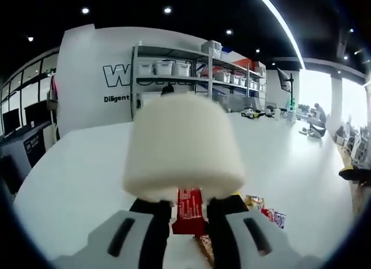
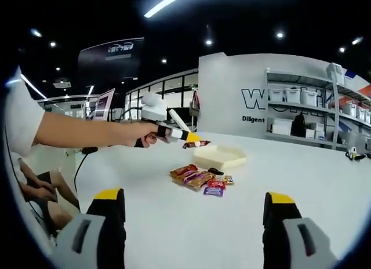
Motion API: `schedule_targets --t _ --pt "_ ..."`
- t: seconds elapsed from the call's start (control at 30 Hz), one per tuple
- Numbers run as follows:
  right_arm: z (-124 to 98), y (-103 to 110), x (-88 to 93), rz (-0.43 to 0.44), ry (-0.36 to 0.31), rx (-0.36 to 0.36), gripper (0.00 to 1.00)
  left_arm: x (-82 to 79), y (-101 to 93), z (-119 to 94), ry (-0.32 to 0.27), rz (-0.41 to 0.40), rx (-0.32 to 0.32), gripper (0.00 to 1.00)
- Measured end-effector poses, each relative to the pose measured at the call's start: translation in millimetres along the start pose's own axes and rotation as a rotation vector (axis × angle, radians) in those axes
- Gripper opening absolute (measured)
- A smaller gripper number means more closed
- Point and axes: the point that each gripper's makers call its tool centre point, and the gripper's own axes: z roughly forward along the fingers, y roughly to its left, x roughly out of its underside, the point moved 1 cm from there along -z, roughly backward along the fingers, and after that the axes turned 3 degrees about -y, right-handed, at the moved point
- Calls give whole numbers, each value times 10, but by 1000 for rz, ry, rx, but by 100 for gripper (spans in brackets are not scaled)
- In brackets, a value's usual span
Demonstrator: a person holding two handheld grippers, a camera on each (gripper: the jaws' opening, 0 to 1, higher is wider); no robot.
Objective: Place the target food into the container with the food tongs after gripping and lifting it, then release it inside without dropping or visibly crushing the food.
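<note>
Hanging wide open and empty, the right gripper (image 2: 194,222) is nearest, well short of the cream container (image 2: 223,157). Loose wrapped snacks (image 2: 200,179) lie on the table (image 2: 301,182) just before the container. The left gripper (image 2: 194,140) is closed on 1 red-wrapped bar (image 1: 188,211), over the container's edge nearest the person's hand (image 2: 139,134). Let go here, the bar would likely clip the rim and land outside. A harder squeeze could crush it.

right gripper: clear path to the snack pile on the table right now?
Probably yes. The right gripper is open, with bare table between it and the snack pile. The left gripper hangs above it, holding a snack bar.
</note>
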Motion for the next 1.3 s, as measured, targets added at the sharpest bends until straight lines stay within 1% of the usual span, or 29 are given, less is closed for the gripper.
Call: schedule_targets --t 0.03,0.1,0.17,0.23,0.33,0.43,0.47,0.53,0.63,0.7,0.77,0.83,0.87,0.93,1.03,1.17,1.3 --pt "0 -7 2 1 -1 -2 98 -23 24 46 -10 11 -11 22" --pt "18 -52 34 20 4 -7 99 -17 49 120 -2 20 -16 22" --pt "32 -80 74 17 18 -6 99 -8 51 193 4 23 -14 22" --pt "36 -94 109 9 32 -3 99 18 67 285 23 65 -15 22" --pt "21 -107 146 12 39 -2 99 55 100 418 39 66 -19 22" --pt "-14 -152 176 29 40 10 99 94 111 502 56 115 -28 22" --pt "-25 -167 182 30 42 12 99 92 112 517 51 115 -28 22" --pt "-47 -198 196 32 46 18 98 158 143 583 78 102 -41 22" --pt "-91 -264 204 28 52 34 98 227 193 679 92 82 -52 22" --pt "-121 -294 195 23 53 44 97 279 189 706 108 66 -51 22" --pt "-139 -306 179 24 48 48 97 331 208 734 125 73 -62 22" --pt "-142 -311 169 27 46 49 97 358 251 755 133 72 -80 22" --pt "-146 -312 163 27 45 48 96 373 289 779 135 54 -90 22" --pt "-155 -331 154 15 45 51 94 401 295 810 149 58 -89 22" --pt "-188 -398 141 17 44 65 94 421 313 856 158 62 -93 22" --pt "-218 -428 131 20 41 77 93 426 350 939 169 68 -100 22" --pt "-251 -443 134 18 43 88 93 388 409 1006 175 60 -125 23"
